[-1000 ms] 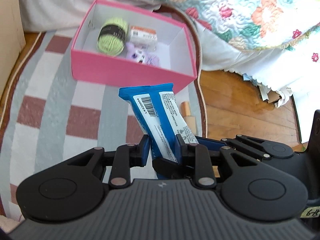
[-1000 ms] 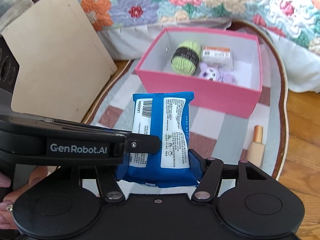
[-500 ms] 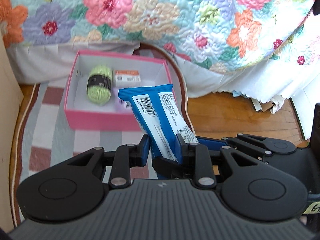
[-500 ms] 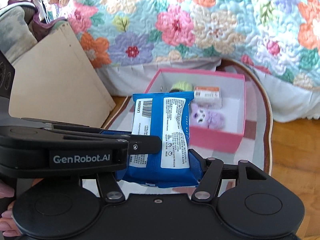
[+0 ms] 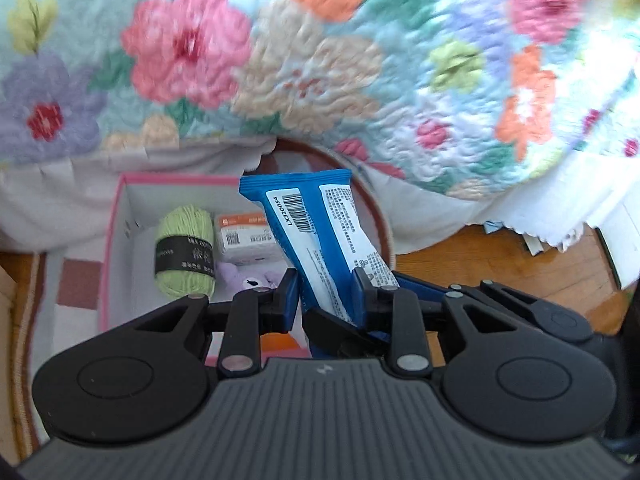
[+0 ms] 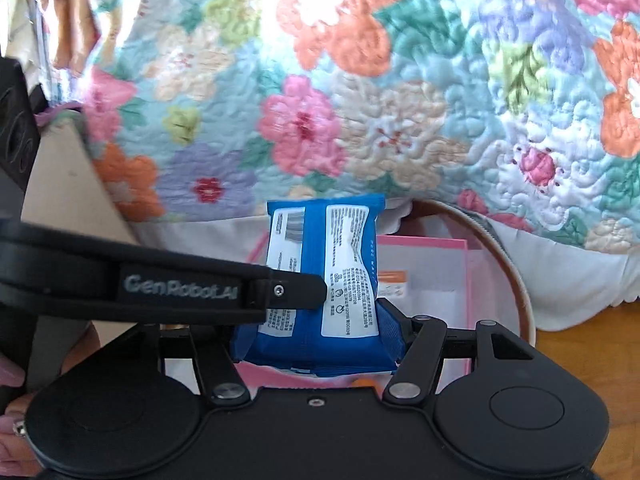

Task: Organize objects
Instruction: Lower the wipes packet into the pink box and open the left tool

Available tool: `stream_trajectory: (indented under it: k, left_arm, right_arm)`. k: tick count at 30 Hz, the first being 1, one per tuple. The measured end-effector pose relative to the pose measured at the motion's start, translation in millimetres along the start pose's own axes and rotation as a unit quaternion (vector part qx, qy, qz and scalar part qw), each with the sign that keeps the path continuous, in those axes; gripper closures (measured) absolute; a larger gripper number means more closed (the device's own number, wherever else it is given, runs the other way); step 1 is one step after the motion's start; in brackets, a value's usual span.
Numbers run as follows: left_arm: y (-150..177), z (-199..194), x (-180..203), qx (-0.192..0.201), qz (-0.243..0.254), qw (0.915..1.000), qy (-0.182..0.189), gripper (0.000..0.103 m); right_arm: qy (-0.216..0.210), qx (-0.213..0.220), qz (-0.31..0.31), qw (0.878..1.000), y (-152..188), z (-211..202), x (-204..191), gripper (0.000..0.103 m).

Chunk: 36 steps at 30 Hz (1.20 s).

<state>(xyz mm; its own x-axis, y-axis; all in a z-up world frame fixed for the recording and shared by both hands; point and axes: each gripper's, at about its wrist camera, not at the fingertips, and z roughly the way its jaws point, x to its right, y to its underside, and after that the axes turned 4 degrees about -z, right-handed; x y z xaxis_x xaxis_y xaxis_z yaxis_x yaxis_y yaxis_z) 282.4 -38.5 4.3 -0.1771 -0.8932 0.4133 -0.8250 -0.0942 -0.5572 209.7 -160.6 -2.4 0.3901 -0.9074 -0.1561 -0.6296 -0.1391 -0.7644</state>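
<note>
A blue snack packet (image 5: pixel 316 240) with white labels is held upright by both grippers, just over the near side of an open pink box (image 5: pixel 114 240). My left gripper (image 5: pixel 326 296) is shut on the packet's thin lower part. My right gripper (image 6: pixel 316 336) is shut across the wide bottom of the packet (image 6: pixel 332 280), and one left finger (image 6: pixel 296 290) crosses in front. The box holds a green yarn ball (image 5: pixel 184 250), a small orange-and-white carton (image 5: pixel 246 240), a purple plush (image 5: pixel 250 280) and something orange (image 5: pixel 280 342) that is mostly hidden. The box's far wall (image 6: pixel 424 244) shows behind the packet.
A bed with a floral quilt (image 5: pixel 320 80) rises right behind the box. A cardboard sheet (image 6: pixel 68 184) leans at the left. The box sits on a striped rug (image 5: pixel 76 292), with wooden floor (image 5: pixel 500 256) and some papers to the right. A person's fingers (image 6: pixel 8 380) show at the lower left.
Both grippers have carried the packet forward towards the bed, from well short of the box to over its near side. The quilt now fills most of both views.
</note>
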Motion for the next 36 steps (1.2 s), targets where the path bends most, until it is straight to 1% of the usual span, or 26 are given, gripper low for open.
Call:
stream_trajectory:
  k: [4,7,12,14,18,20,22,25,27,29,30,32,33,34,36]
  left_arm:
    - [-11,50,-21,-0.018,-0.018,0.9994,0.021,0.077]
    - [-15,78,-30,-0.013,-0.011,0.9993,0.035,0.077]
    - [-16,114,-40,-0.028,0.001,0.9989,0.038,0.077]
    - [-13,121,-43,-0.036,0.003,0.9984,0.042,0.077]
    - [-8,131,-45,-0.037,0.010,0.9980,0.050,0.077]
    - [-8,137,-47,-0.037,-0.002,0.9975,0.060,0.078]
    - [-7,144,-47,-0.041,-0.002,0.9970,0.065,0.078]
    - [-8,156,-47,-0.050,-0.001,0.9968,0.062,0.078]
    - [-10,167,-50,-0.059,-0.010,0.9960,0.066,0.078]
    - [-12,179,-55,-0.074,-0.031,0.9940,0.074,0.077]
    - [-13,184,-56,-0.080,-0.039,0.9933,0.074,0.077]
    - [-13,188,-57,-0.079,-0.043,0.9937,0.067,0.078]
    - [-14,189,-57,-0.077,-0.043,0.9941,0.063,0.080]
    - [-14,189,-57,-0.077,-0.044,0.9942,0.062,0.080]
    - [-15,189,-59,-0.076,-0.055,0.9931,0.070,0.080]
  right_arm:
    - [0.024,-0.007,-0.014,1.000,3,39,16,0.037]
    - [0.034,-0.013,-0.003,0.999,4,66,28,0.037]
    - [0.037,-0.029,-0.011,0.999,13,100,39,0.037]
    - [0.040,-0.039,-0.016,0.998,18,107,42,0.037]
    - [0.049,-0.054,-0.036,0.997,22,117,43,0.037]
    - [0.056,-0.057,-0.031,0.996,23,119,47,0.037]
    - [0.061,-0.059,-0.018,0.996,25,121,52,0.037]
    - [0.071,-0.067,-0.009,0.995,29,129,57,0.037]
    - [0.083,-0.077,-0.011,0.993,29,137,58,0.037]
    - [0.098,-0.087,-0.015,0.991,29,143,59,0.036]
    - [0.103,-0.093,-0.019,0.990,29,146,60,0.036]
    - [0.103,-0.098,-0.028,0.989,28,149,61,0.036]
    - [0.103,-0.099,-0.033,0.989,28,150,60,0.035]
    - [0.104,-0.100,-0.041,0.989,27,150,59,0.035]
    - [0.113,-0.090,-0.067,0.987,25,147,54,0.028]
